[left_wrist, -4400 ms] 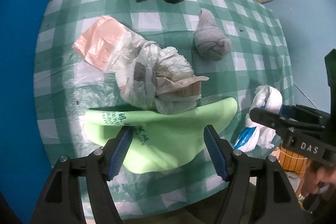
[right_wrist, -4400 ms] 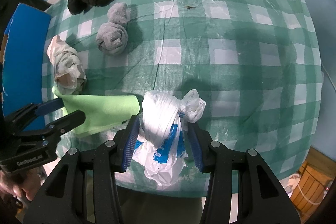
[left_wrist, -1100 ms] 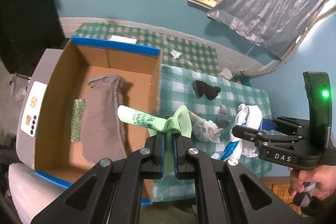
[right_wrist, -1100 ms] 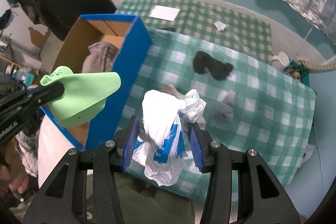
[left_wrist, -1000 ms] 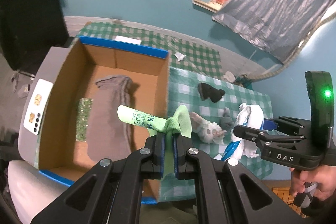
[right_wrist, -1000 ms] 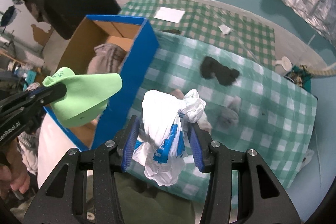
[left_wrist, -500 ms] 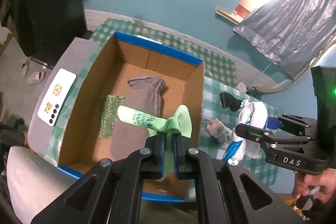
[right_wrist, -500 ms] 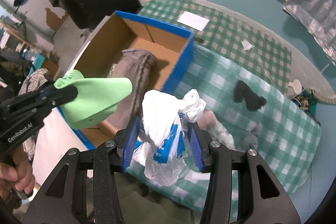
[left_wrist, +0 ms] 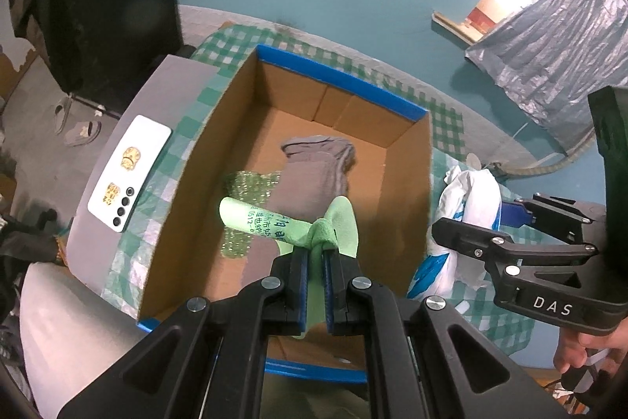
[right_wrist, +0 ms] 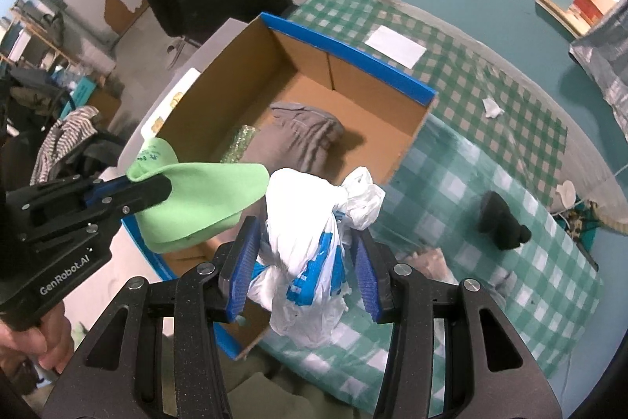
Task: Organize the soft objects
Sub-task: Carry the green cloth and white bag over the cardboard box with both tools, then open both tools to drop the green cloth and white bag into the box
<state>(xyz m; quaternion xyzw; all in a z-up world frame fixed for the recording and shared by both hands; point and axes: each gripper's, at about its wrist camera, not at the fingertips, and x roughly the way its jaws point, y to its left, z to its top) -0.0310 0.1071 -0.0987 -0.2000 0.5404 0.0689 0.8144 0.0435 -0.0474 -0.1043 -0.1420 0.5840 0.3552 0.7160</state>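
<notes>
Left wrist view
Left gripper (left_wrist: pixel 316 262): jaws pressed together on a pinched fold of the green cloth (left_wrist: pixel 282 220), which carries printed characters and hangs above the inside of the cardboard box (left_wrist: pixel 408 191).
Box contents: a grey garment (left_wrist: pixel 314 171) lies on the floor of the box toward the far wall; a strip of glittery green material (left_wrist: pixel 245 191) lies beside it, nearer the left wall.
Right gripper (left_wrist: pixel 506 230): seen from the side past the right wall of the box, clamped on the knotted white-and-blue plastic bag (left_wrist: pixel 467 207), outside the box.
Beside the box: a white phone (left_wrist: pixel 129 173) lies on the grey surface along the left wall.

Right wrist view
Right gripper (right_wrist: pixel 310 269): jaws partly apart, gripping the plastic bag (right_wrist: pixel 310 242) by both sides, above the near right corner of the box (right_wrist: pixel 345 53) and the edge of the checked bench (right_wrist: pixel 530 273).
Left gripper (right_wrist: pixel 129 191): holds the green cloth (right_wrist: pixel 196 207) over the near rim of the box.
Left on the bench: a black sock bundle (right_wrist: pixel 502 218) sits well toward the right edge.

Step in hand: carrying both soft items to the box; neither is released yet.
Next move: by my judgement, lower the cloth toward the free floor near the front wall and part the jaws; bring the bag inward past the right wall before letting go, or it may drop on the rim.
</notes>
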